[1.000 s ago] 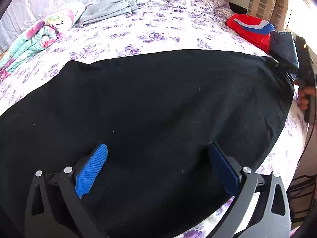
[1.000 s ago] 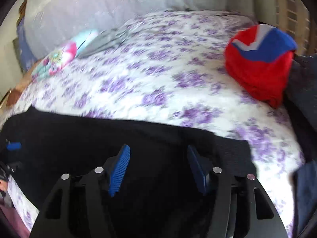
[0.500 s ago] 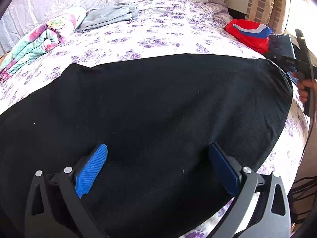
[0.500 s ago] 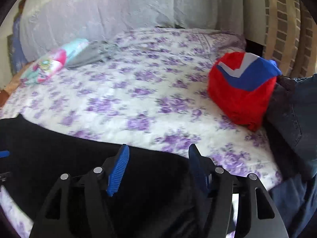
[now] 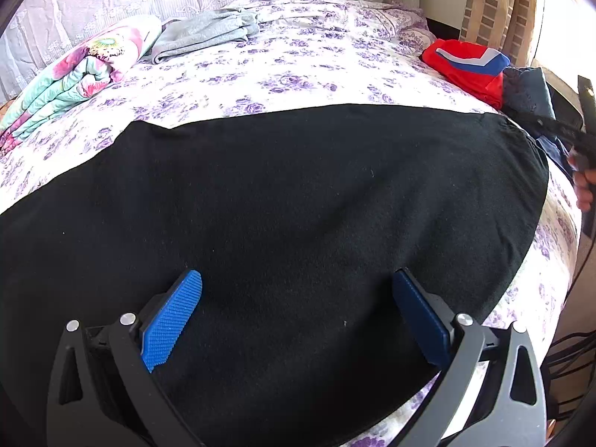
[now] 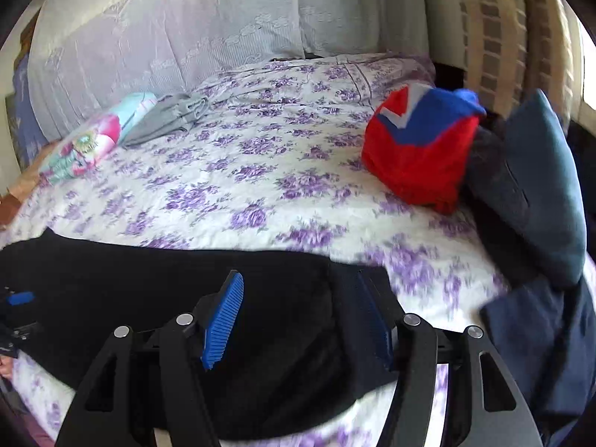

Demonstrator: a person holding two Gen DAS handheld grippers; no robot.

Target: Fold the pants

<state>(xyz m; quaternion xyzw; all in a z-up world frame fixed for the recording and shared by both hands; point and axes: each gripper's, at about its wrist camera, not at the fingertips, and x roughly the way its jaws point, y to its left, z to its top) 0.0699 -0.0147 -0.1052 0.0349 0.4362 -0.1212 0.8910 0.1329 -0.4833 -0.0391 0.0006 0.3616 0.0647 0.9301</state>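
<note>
Black pants (image 5: 298, 205) lie flat across the near part of a bed with a purple-flowered cover (image 5: 290, 74). My left gripper (image 5: 298, 298) is open just above the pants, its blue pads wide apart and empty. The pants also show in the right wrist view (image 6: 149, 279), with the waistband end under my right gripper (image 6: 301, 309). My right gripper is open and empty over that end. It shows at the far right of the left wrist view (image 5: 581, 126). The left gripper's blue pad (image 6: 20, 298) shows at the left edge of the right wrist view.
A red and blue folded garment (image 6: 421, 149) and dark blue jeans (image 6: 536, 193) lie at the bed's right side. A folded floral blanket (image 5: 74, 74) and a grey garment (image 5: 208, 33) lie at the far left. Pillows (image 6: 167, 29) line the headboard. Cables (image 5: 570, 354) hang off the bed's right edge.
The right gripper has pulled back and lifted from the waistband end, so more of the bed shows. The left gripper has stayed open over the pants and barely moved.
</note>
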